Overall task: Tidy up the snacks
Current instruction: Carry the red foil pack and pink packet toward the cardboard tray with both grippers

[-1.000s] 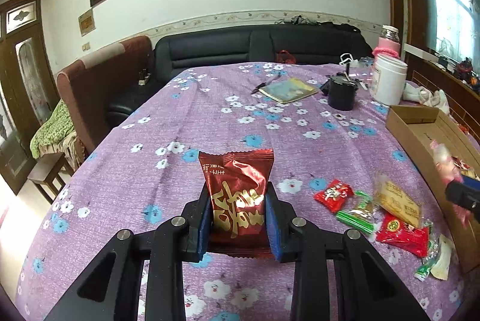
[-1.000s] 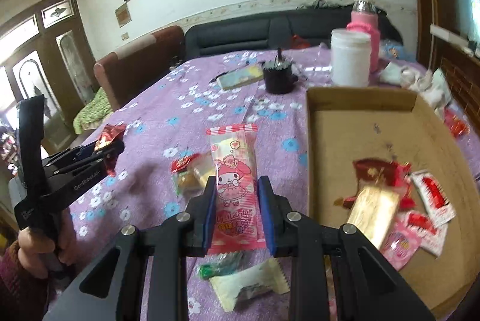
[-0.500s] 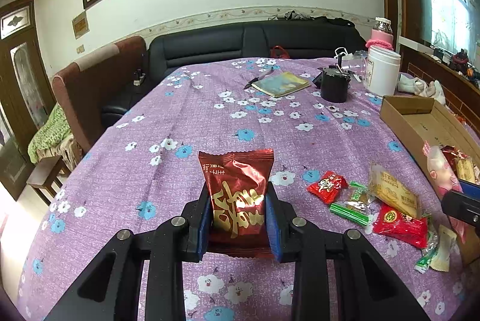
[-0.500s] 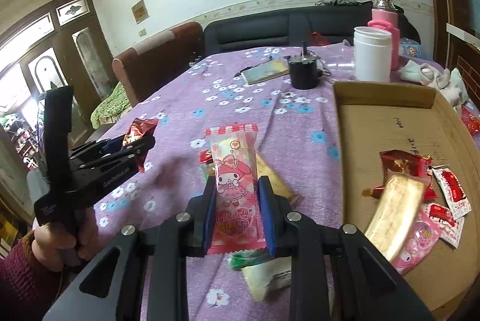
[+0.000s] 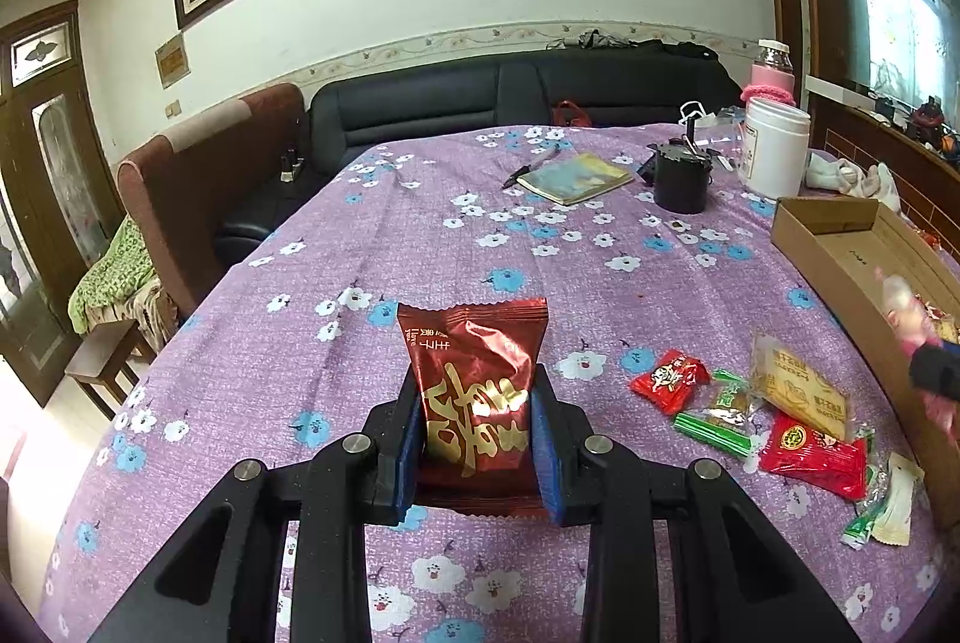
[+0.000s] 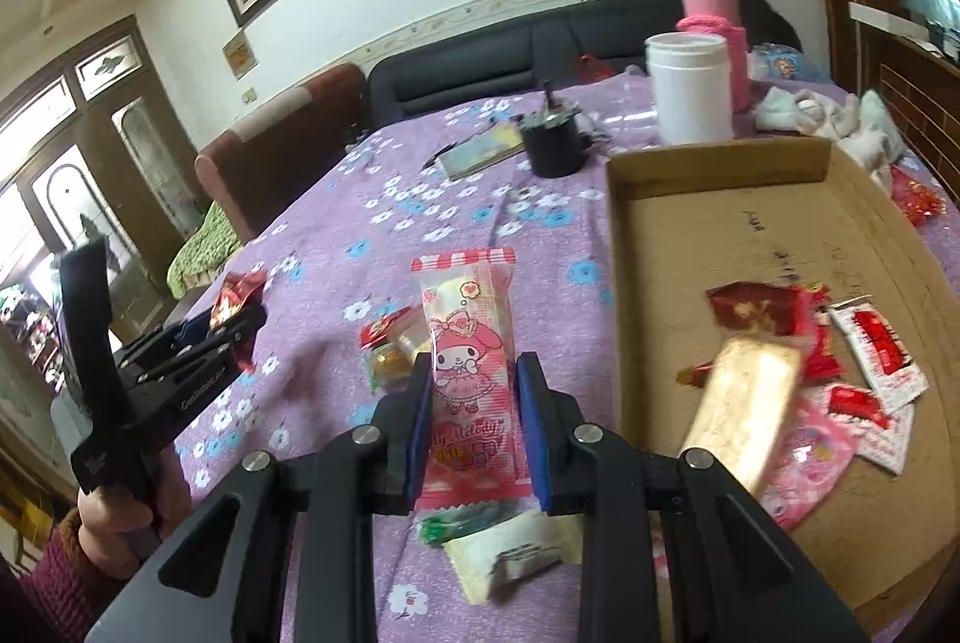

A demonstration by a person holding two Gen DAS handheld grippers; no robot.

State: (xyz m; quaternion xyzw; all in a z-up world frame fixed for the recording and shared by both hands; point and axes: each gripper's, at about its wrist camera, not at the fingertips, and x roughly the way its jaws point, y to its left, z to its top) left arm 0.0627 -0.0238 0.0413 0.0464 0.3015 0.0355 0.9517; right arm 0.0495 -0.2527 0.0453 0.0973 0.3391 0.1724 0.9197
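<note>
Left gripper: blue pads pinched a dark red foil packet by its lower half, gold lettering facing the camera, top seam standing free above the fingers. Held upright and off the cloth, likely so it could travel without dragging. In the right wrist view the same gripper showed from the side, a hand in a maroon sleeve on its grip, well left of the box.

Right gripper: pads pressed on a pink cartoon-print packet, gripped across the narrow width near the bottom, also upright. It hung over the table's edge of the pile, just left of the cardboard box; I judged the box to be the collecting place, so this packet looked next to go in.

Box contents: several red packets, a pale gold bar and a pink wrapper, bunched at the near end; far end bare.

Still loose on the purple floral tablecloth, beside the box: small red packet, green-wrapped sweet, tan packet, larger red packet, pale sachet. Kept close to the box wall, short carry each.

Farther back, not part of the sorting by my reading: black cup, white jar, notebook.
</note>
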